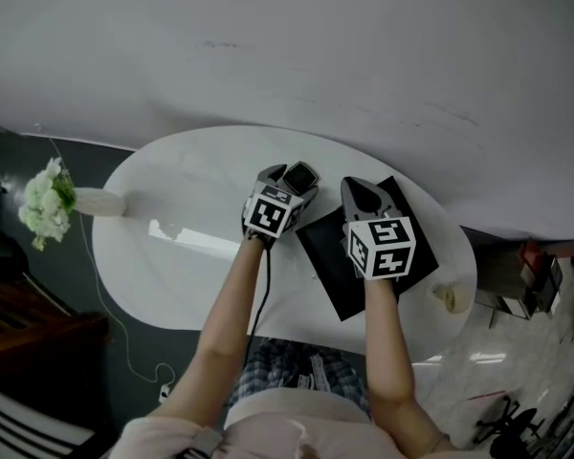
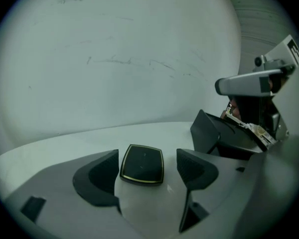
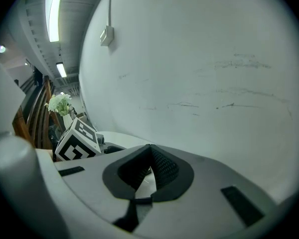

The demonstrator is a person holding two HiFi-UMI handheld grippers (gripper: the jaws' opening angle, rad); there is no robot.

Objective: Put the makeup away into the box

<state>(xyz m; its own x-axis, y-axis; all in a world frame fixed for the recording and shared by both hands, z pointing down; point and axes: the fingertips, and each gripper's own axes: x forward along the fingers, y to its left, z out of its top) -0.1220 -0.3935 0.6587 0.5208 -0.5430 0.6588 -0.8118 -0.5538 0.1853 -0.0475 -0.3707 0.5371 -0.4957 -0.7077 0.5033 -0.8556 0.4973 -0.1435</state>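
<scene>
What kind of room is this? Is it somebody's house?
Probably an indoor room, maybe a home or studio; I can't tell which. A white oval table stands by a plain white wall, with a vase of white flowers at its edge and a makeup compact near a black box.

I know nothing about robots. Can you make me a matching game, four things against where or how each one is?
1 black square gold-rimmed compact
2 flat black box
3 white flower bunch
4 right gripper jaws

a by the white table's left edge
b closed together
c between the open left gripper jaws
d under the right gripper

Pairs: 1-c, 2-d, 3-a, 4-b
</scene>
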